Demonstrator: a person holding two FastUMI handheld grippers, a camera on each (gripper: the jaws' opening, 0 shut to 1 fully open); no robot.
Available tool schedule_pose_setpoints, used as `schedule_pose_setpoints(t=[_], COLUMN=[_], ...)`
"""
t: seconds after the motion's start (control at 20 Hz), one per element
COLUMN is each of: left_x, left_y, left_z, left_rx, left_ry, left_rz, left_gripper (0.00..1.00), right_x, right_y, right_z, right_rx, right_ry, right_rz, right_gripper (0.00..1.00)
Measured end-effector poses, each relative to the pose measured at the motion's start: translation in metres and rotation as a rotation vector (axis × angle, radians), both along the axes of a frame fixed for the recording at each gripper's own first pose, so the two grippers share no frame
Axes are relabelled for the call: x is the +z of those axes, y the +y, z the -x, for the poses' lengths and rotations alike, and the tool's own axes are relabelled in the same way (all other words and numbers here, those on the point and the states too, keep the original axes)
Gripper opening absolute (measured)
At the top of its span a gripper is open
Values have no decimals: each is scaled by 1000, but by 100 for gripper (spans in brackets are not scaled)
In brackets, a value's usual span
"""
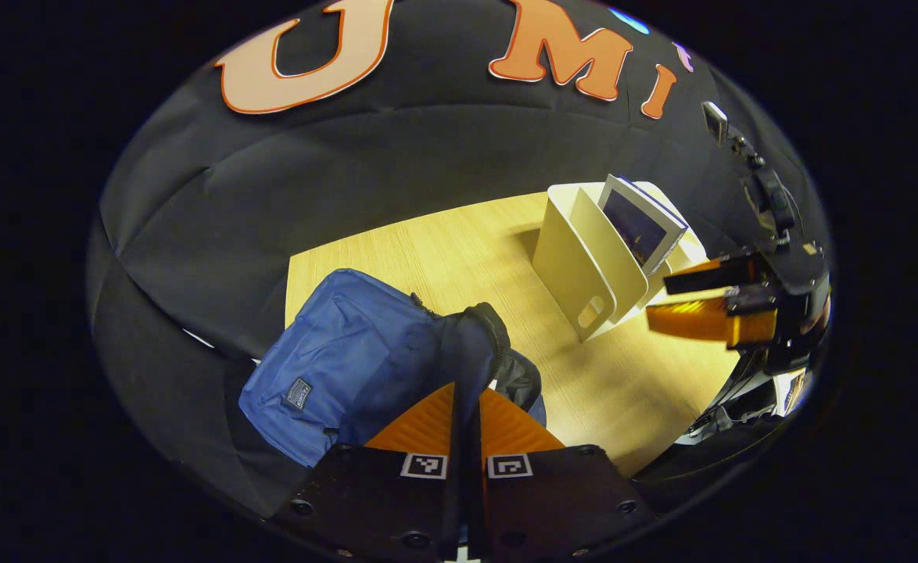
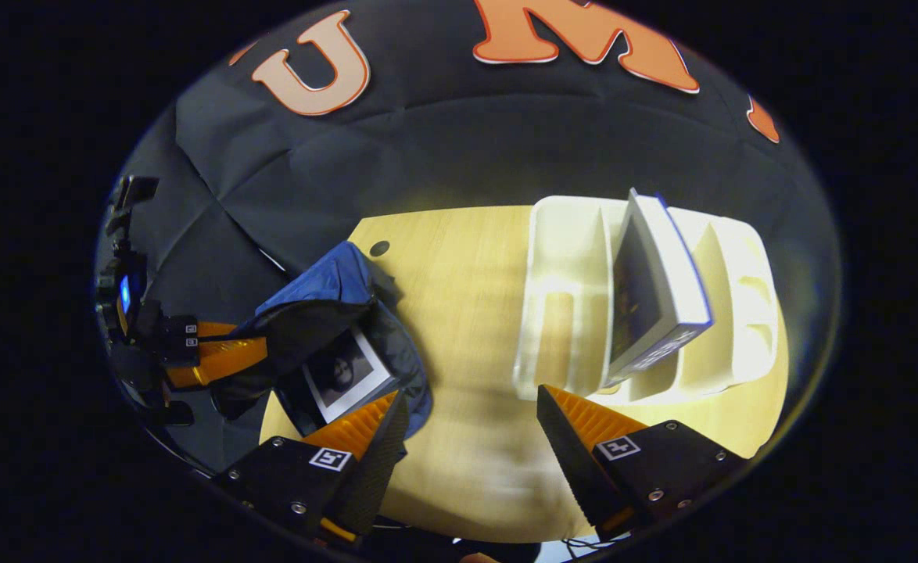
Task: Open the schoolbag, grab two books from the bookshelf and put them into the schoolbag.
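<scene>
Left gripper (image 1: 467, 407) is clamped on the dark lip of the soft blue cloth schoolbag (image 1: 349, 352), one book (image 2: 346, 375) inside. Right gripper (image 2: 471, 426) gapes wide, empty, above bare wood-grain table (image 2: 467, 313); the second book (image 2: 654, 289) leans in the smooth cream bookshelf (image 2: 568, 297) just beyond.

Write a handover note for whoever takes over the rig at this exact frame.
Left claw: shut on the schoolbag flap, holding the bag open.
Right claw: open, empty, over the table between bag and bookshelf.
Done: bag opened; one book sits in its mouth.
Left: take the second book, leaning in the bookshelf, and put it in the bag.
</scene>
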State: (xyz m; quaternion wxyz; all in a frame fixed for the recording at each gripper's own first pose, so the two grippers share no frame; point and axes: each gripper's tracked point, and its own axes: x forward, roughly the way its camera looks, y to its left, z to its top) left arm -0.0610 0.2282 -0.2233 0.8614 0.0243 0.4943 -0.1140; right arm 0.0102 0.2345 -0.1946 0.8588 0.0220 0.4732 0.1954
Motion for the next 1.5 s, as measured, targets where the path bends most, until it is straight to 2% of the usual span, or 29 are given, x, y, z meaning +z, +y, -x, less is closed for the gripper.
schedule_pose_setpoints(t=[0.2,0.3,0.4,0.6,0.75,0.95,1.05,1.25,1.3,1.35,1.4,1.45,1.5], left_x=[-3,-4,-6,-8,-11,-13,-15,-19,-20,-22,-23,-24,-23], left_y=[-1,1,1,-1,1,3,3,4,4,5,5,6,6], left_z=[3,3,3,5,7,7,6,8,7,8,7,7,7], left_rx=[13,21,28,42,47,51,56,71,74,76,75,73,71], left_ry=[2,3,6,10,19,24,29,38,41,45,48,48,48], left_rz=[13,16,22,35,40,40,46,62,66,68,70,70,69], left_gripper=[5,5,5,5,5,5,5,5,5,5,5,5,5], right_x=[22,38,44,37,19,-1,-7,-20,-23,-26,-29,-34,-38], right_y=[-44,-65,-87,-117,-124,-117,-114,-121,-117,-116,-117,-118,-119], right_z=[-19,-37,-61,-99,-112,-121,-124,-136,-136,-136,-136,-136,-135], right_rx=[35,20,-13,-92,-116,-105,-111,-102,-100,-97,-98,-98,-100], right_ry=[2,-7,-22,20,97,183,224,244,257,273,283,296,309], right_rz=[98,140,189,244,253,257,262,353,354,356,368,383,399], right_gripper=[97,97,97,98,97,95,90,74,68,56,59,57,48])
